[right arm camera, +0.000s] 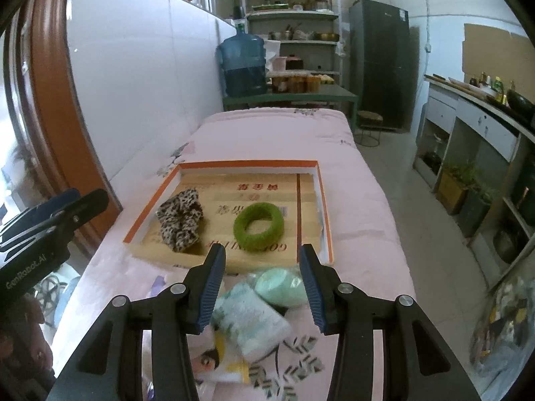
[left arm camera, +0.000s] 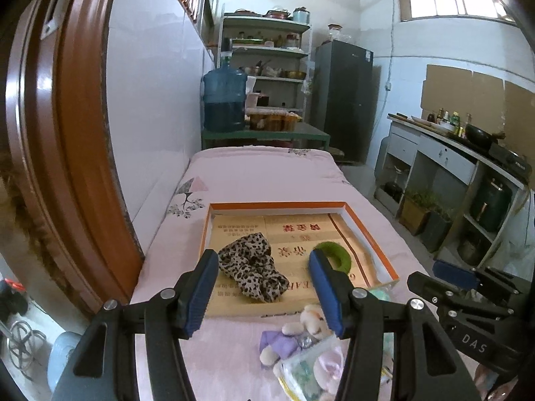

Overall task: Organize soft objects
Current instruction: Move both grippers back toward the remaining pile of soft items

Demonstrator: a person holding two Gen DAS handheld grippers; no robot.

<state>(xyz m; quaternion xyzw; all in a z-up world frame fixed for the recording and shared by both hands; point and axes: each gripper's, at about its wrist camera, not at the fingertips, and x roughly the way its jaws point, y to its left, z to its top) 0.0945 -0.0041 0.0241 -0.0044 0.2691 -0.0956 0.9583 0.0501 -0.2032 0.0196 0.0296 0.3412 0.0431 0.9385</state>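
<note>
A shallow orange-rimmed cardboard box (left arm camera: pixel 284 204) (right arm camera: pixel 247 164) lies on the pink bed. Inside it lie a leopard-print scrunchie (left arm camera: pixel 252 267) (right arm camera: pixel 182 219) and a green fuzzy ring (left arm camera: pixel 336 254) (right arm camera: pixel 258 226). My left gripper (left arm camera: pixel 264 287) is open and empty, hovering just over the box's near edge, above the scrunchie. A small plush bunny in purple (left arm camera: pixel 294 336) and a clear packet (left arm camera: pixel 309 371) lie below it. My right gripper (right arm camera: pixel 260 284) is open and empty over a mint-green ball (right arm camera: pixel 279 285) and a folded pale towel (right arm camera: pixel 249 322) in front of the box.
The pink bed (right arm camera: pixel 277 133) runs away from me along a white wall at left. A brown door frame (left arm camera: pixel 67 133) stands at far left. A water jug (left arm camera: pixel 224 100), shelves and a fridge (left arm camera: pixel 344 100) stand beyond the bed; a kitchen counter (left arm camera: pixel 451 153) lines the right.
</note>
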